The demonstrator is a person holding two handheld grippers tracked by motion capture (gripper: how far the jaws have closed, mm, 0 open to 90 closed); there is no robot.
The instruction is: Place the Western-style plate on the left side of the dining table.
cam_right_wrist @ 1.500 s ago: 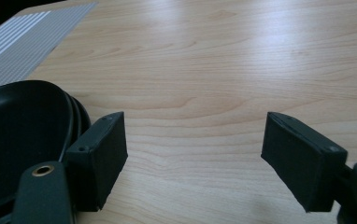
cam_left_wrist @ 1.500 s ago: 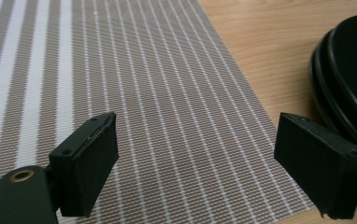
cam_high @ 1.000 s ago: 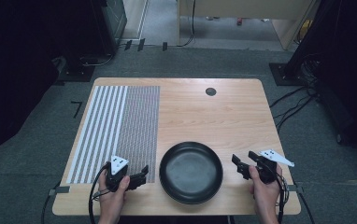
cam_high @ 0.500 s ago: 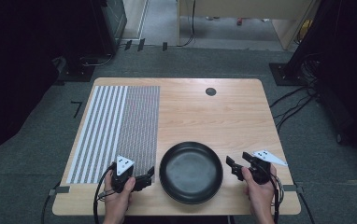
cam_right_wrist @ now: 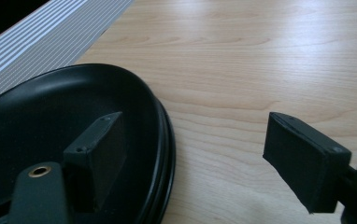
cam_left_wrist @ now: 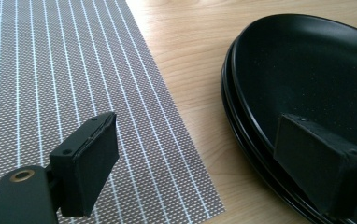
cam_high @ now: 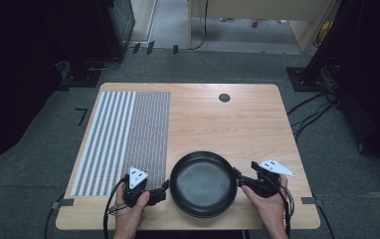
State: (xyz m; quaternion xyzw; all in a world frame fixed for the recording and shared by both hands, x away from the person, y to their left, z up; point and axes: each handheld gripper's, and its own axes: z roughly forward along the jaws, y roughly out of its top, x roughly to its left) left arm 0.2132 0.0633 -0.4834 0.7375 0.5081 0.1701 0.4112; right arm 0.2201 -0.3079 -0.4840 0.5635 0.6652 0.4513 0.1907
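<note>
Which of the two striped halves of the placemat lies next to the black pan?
The finer, darker half on the mat's right lies next to the black pan; the half with broad white stripes is farther left.

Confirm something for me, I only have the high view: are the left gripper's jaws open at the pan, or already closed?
Observer: Open. In the left gripper view, the left gripper straddles the rim of the pan, one jaw over the inside, the other over the striped mat.
Operator: And the right one?
Observer: The right gripper is open too, one jaw above the pan's inside, the other over bare table.
Operator: Anything in the pan?
Observer: No, its dark inside looks empty in both gripper views.
</note>
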